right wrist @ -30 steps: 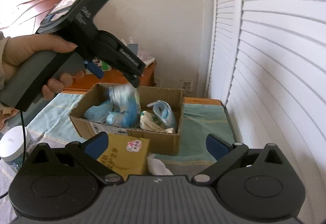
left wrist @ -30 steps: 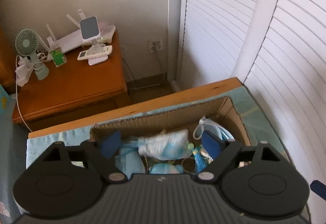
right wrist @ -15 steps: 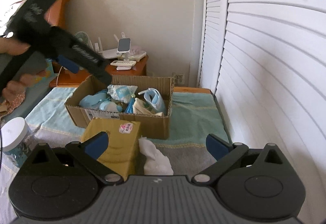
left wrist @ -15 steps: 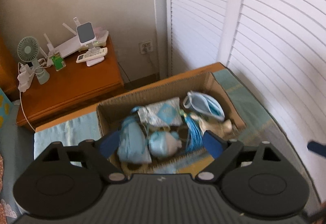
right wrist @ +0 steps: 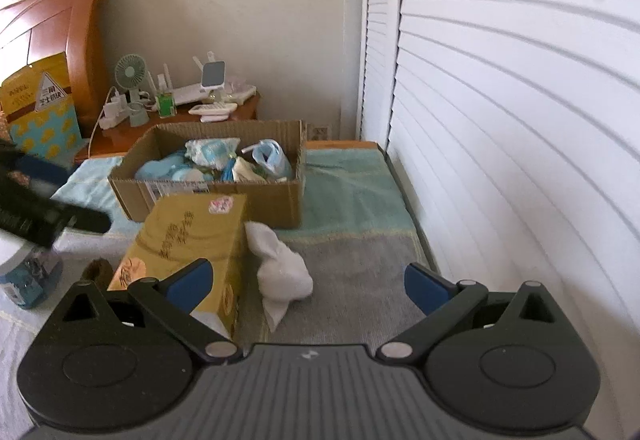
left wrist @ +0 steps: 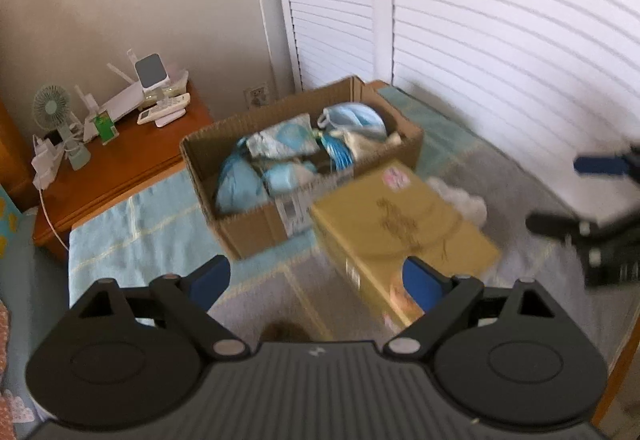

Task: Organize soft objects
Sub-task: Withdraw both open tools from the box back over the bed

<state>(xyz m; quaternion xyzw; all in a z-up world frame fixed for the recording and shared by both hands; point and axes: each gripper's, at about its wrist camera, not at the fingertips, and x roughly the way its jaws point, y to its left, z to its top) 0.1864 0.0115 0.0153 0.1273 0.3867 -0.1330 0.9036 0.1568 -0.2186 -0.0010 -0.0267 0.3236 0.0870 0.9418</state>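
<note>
An open cardboard box holds several pale blue and white soft items. In front of it lies a yellow carton, with a white soft bundle at its right side on the bed cover. My left gripper hovers before the box, back from it. Its jaws are opening, with nothing between them. My right gripper stands open and empty, low over the cover, with the white bundle just ahead between its fingers' lines. From the right wrist, the box lies beyond the carton.
White louvred doors run close along the right. Behind the box a wooden nightstand carries a small fan, a router and a remote. A white-lidded jar stands at the left. A wooden headboard rises at the far left.
My left gripper let a white-blue packet drop into the box, then drew back toward me and away from the box. The right gripper moved slightly forward toward the white bundle.
</note>
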